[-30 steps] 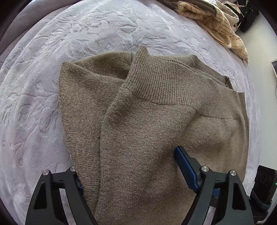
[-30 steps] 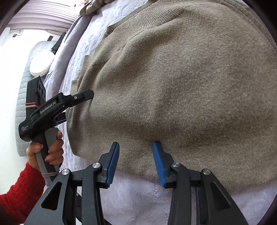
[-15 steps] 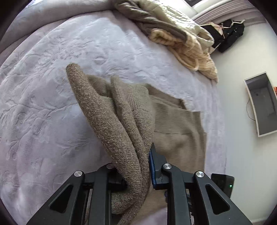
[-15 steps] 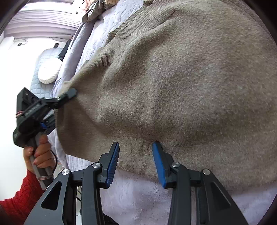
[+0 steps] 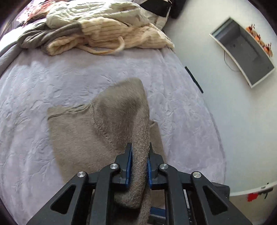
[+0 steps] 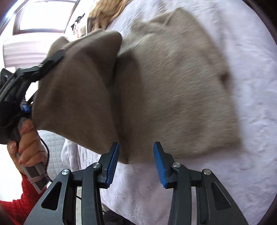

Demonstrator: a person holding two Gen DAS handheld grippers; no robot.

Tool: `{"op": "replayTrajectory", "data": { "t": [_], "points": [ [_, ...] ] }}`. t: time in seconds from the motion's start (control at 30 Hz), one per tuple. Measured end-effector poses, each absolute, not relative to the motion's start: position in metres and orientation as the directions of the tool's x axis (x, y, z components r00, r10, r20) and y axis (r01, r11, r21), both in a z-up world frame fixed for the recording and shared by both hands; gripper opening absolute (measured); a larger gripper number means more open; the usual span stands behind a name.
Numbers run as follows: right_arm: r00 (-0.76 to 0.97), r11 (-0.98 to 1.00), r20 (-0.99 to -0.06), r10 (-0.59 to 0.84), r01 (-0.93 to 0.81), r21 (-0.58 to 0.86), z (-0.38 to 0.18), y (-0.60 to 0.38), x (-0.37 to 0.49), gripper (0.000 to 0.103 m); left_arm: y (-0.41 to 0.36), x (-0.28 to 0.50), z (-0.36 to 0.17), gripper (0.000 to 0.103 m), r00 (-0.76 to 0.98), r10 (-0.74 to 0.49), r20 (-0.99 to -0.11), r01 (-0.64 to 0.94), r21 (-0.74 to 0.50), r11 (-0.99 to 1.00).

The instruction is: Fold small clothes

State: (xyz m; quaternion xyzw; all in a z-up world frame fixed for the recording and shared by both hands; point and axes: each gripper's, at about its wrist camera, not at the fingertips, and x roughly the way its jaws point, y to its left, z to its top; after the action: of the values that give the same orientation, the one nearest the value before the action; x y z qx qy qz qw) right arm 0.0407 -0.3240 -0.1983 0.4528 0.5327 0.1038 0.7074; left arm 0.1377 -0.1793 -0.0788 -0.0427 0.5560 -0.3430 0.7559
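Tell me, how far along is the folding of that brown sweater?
Early to midway, I'd say. Done: the sweater is spread on the bed. In hand: the left gripper is closing on one side of it, with that side lifted off the bed. The right gripper is open at the near edge, holding nothing. Left: laying that flap down, further folds, and the clothes pile.

Grey bedspread (image 5: 52, 83), piled cream knitwear (image 5: 110, 32), perhaps a wall screen (image 5: 245, 50).

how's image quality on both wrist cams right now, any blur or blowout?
Left wrist: sweater smeared at its lifted fold, cream clothes pile streaked, gripper sharp. Right wrist: heavier motion blur across sweater and bedspread, window blown out white. Fisheye curvature in both.
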Motion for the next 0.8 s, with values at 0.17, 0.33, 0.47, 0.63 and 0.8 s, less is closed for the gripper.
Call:
{"op": "replayTrajectory", "data": {
  "t": [0.17,0.33,0.47,0.63,0.8],
  "points": [
    [0.452,0.511,-0.653,0.608,0.406,0.758,-0.215,-0.360,0.018,0.044,-0.256,0.111,-0.127,0.016,0.073,-0.441,-0.894,0.566,-0.327,0.756],
    [0.502,0.440,-0.603,0.620,0.414,0.797,-0.222,-0.391,0.005,0.044,-0.275,0.081,-0.124,0.016,0.052,-0.431,-0.901,0.625,-0.307,0.717],
    [0.571,0.333,-0.517,0.638,0.401,0.854,-0.226,-0.408,0.007,0.050,-0.263,0.067,-0.090,0.016,0.076,-0.473,-0.878,0.648,-0.317,0.692],
    [0.680,0.091,-0.335,0.652,0.368,0.925,-0.244,-0.418,0.013,0.060,-0.211,0.064,-0.047,0.098,0.210,-0.495,-0.843,0.598,-0.290,0.747],
    [0.679,0.002,-0.258,0.688,0.353,0.936,-0.258,-0.413,0.037,0.065,-0.157,0.086,-0.049,0.098,0.310,-0.392,-0.866,0.490,-0.208,0.847]
  ]
}}
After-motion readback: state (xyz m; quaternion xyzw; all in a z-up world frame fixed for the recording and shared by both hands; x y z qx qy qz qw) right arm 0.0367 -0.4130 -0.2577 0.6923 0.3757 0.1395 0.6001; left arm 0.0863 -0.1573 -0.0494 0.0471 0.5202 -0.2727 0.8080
